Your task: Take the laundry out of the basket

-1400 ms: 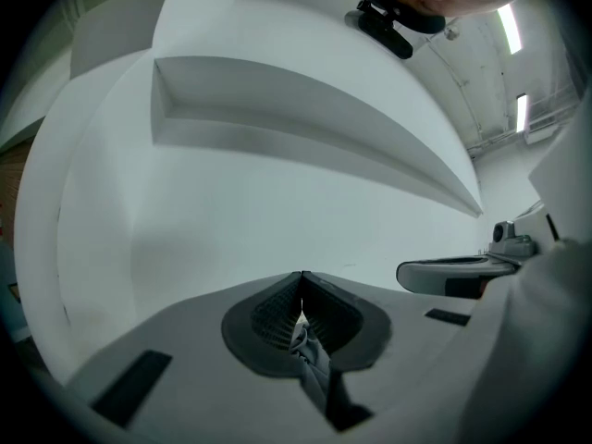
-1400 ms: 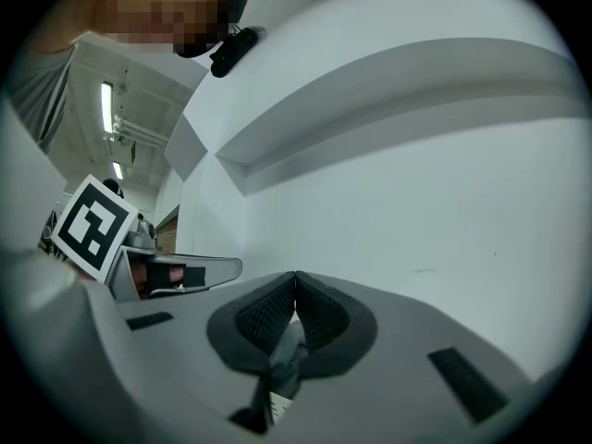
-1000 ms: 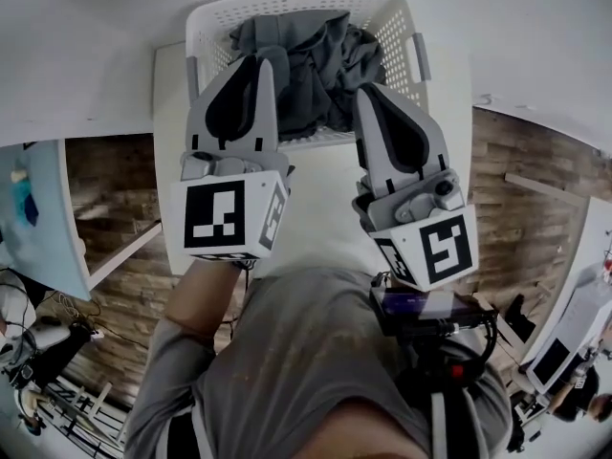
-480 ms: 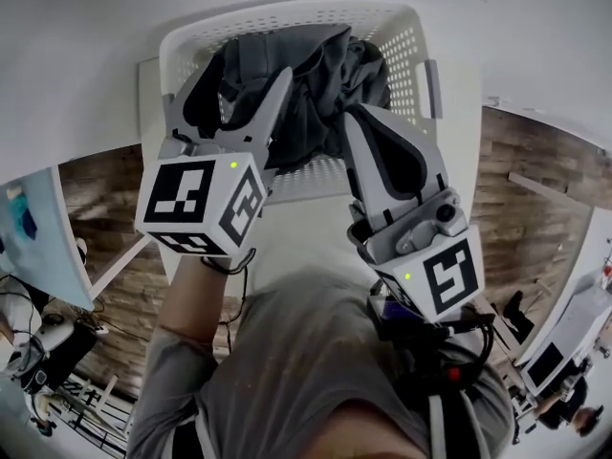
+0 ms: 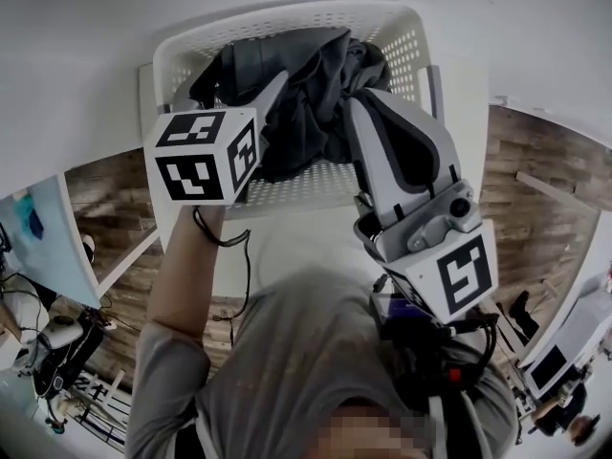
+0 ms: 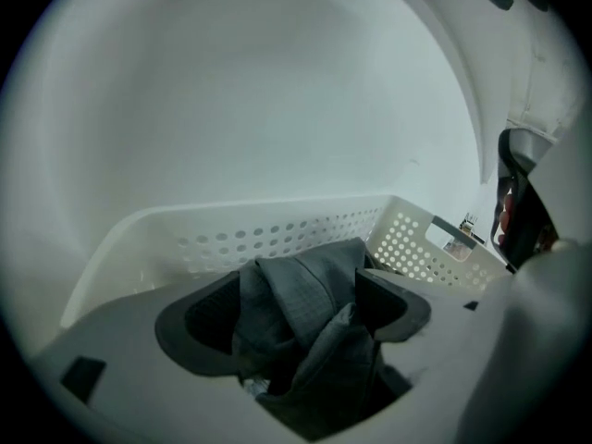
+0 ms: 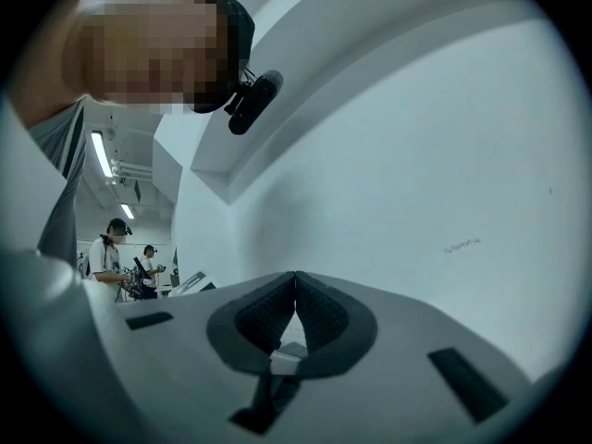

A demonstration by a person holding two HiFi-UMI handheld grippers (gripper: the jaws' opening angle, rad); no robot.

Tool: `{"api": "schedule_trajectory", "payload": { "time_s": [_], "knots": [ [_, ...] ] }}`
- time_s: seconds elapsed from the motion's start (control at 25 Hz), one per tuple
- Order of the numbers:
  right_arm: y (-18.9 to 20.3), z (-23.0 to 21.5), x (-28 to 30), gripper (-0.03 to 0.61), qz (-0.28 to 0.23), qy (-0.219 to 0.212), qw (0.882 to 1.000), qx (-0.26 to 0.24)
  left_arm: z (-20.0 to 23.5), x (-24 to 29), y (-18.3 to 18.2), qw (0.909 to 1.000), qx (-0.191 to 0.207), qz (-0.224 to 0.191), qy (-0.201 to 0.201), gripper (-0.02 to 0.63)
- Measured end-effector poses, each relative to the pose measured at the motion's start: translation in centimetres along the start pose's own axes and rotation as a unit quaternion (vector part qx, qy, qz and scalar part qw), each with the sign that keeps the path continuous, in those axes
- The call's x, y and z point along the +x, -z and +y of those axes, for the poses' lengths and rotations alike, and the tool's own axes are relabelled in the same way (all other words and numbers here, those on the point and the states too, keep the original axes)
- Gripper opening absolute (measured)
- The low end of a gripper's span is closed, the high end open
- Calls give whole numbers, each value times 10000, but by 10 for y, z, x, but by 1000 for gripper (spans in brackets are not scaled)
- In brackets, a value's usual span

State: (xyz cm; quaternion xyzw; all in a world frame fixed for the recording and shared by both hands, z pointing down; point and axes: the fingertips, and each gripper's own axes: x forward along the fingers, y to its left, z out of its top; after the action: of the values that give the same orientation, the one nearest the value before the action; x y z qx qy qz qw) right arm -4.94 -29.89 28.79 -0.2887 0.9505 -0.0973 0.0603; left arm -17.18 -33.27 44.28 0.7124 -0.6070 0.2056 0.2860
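Right gripper (image 7: pixel 295 277) hangs above the basket's (image 5: pixel 287 15) right side, jaws pressed together on nothing. Left gripper (image 6: pixel 301 289) dips into the basket. Its jaws have just been opening wide, with the grey laundry (image 5: pixel 320 103) heaped in the basket loose between them.

The left gripper (image 5: pixel 239 89) dips into the white basket (image 5: pixel 406 51). Its jaws have just been opening and stand wide apart, with the grey laundry (image 5: pixel 320 94) between them. The right gripper (image 5: pixel 361 98) has its jaws together, with the laundry just beside their tips. The basket sits on a white surface (image 5: pixel 287 247).
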Motion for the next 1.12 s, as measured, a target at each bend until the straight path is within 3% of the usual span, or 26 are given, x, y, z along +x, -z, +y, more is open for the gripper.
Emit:
{"api": "schedule_trajectory", "payload": {
  "time_s": [0.32, 0.36, 0.44, 0.64, 0.84, 1.12],
  "knots": [
    [1, -11, -10, 8, 35, 180, 9998, -1, 0, 21, 18, 9993, 48, 368, 13, 371],
    [1, -11, -11, 8, 35, 182, 9998, -11, 0, 22, 19, 9993, 39, 384, 21, 348],
    [1, -11, -12, 8, 30, 185, 9998, -38, 0, 22, 19, 9993, 18, 362, -12, 221],
    [2, -12, -15, 8, 37, 290, 9996, -41, -2, 17, 14, 9996, 34, 262, 18, 92],
    [-7, -8, -21, 8, -42, 342, 9994, -93, -9, 4, -1, 9998, 85, 39, 166, 69],
    [-21, 6, -41, 8, -153, 376, 9991, -155, -32, -37, -31, 9973, 202, -680, 204, 63]
  ]
}}
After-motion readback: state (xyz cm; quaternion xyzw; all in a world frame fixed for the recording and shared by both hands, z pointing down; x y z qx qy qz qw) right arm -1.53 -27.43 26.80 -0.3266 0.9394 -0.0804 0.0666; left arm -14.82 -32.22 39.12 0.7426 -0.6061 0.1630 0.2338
